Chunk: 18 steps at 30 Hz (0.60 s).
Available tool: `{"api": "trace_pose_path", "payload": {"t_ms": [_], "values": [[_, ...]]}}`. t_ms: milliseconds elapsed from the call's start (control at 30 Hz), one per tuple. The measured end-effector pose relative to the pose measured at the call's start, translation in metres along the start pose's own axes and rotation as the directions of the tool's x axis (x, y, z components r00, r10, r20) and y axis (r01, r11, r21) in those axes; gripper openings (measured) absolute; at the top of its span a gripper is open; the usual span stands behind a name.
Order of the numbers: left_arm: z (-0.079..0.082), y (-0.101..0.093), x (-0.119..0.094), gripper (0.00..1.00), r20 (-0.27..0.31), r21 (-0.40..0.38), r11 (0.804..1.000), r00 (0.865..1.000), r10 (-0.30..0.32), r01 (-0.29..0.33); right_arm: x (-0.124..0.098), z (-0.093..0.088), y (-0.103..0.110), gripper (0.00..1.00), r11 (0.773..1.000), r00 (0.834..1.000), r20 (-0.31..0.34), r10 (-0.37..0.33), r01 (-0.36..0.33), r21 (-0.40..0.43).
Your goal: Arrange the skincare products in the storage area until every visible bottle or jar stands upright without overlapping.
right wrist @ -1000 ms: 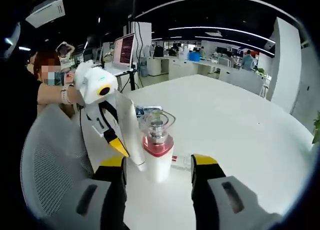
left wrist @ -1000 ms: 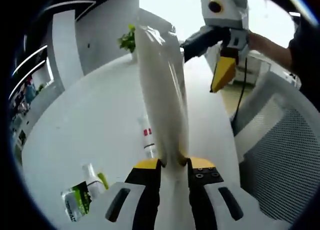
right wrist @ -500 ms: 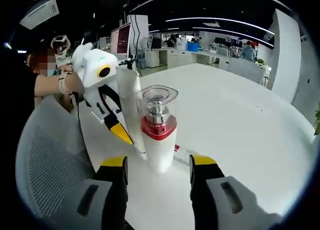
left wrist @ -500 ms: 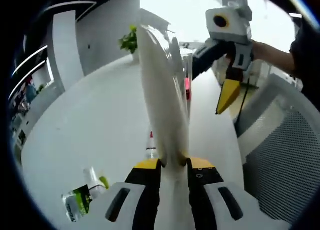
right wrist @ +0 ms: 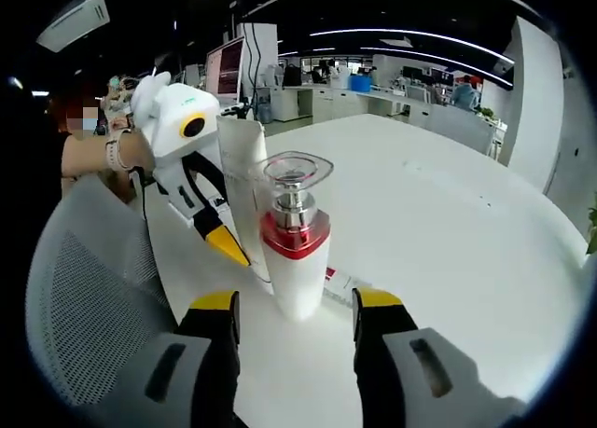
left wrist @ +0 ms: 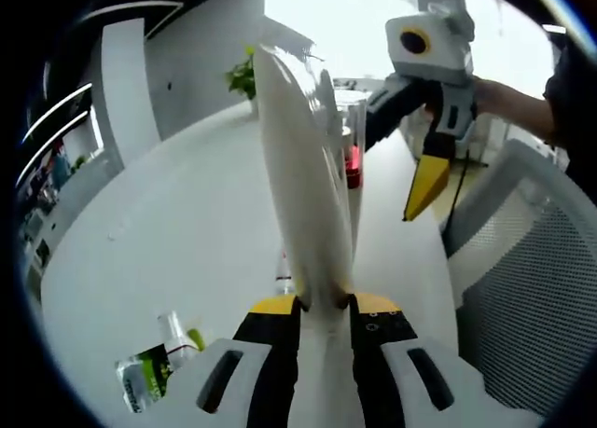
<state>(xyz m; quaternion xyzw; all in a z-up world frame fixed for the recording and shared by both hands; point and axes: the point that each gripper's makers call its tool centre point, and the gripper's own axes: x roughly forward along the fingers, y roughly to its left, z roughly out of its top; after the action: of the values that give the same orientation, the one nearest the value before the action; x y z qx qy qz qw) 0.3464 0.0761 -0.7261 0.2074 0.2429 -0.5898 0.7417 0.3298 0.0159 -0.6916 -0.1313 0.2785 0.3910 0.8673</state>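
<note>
- While our left claw (left wrist: 320, 304) grips the white tube (left wrist: 303, 186) upright over the bench (left wrist: 177, 214), our right claw (right wrist: 294, 305) stands open.
- We see the pump bottle (right wrist: 297, 251) upright on the bench between the right jaws, untouched, just beside the tube.
- Another bottle (left wrist: 173, 335) lies flat nearby.

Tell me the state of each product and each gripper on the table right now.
white tube: held upright, clamped in the left gripper
pump bottle: standing upright on the table, clear cap on, between the open jaws of the right gripper
small red-labelled bottle: lying flat behind the pump bottle
green-labelled bottle: lying on its side
</note>
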Motion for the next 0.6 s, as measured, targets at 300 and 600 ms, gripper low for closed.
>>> {"api": "trace_pose_path", "payload": {"t_ms": [300, 600], "values": [[-0.0002, -0.0001, 0.0004, 0.17, -0.001, -0.013, 1.0, 1.0, 0.002, -0.002, -0.0002, -0.0027, -0.0002, 0.49, 1.0, 1.0, -0.005, 0.003, -0.003, 0.002], [0.0001, -0.0004, 0.0008, 0.17, -0.002, -0.017, 1.0, 1.0, 0.009, -0.009, -0.0009, -0.0044, -0.0004, 0.49, 1.0, 1.0, -0.007, 0.003, -0.003, 0.005]]}}
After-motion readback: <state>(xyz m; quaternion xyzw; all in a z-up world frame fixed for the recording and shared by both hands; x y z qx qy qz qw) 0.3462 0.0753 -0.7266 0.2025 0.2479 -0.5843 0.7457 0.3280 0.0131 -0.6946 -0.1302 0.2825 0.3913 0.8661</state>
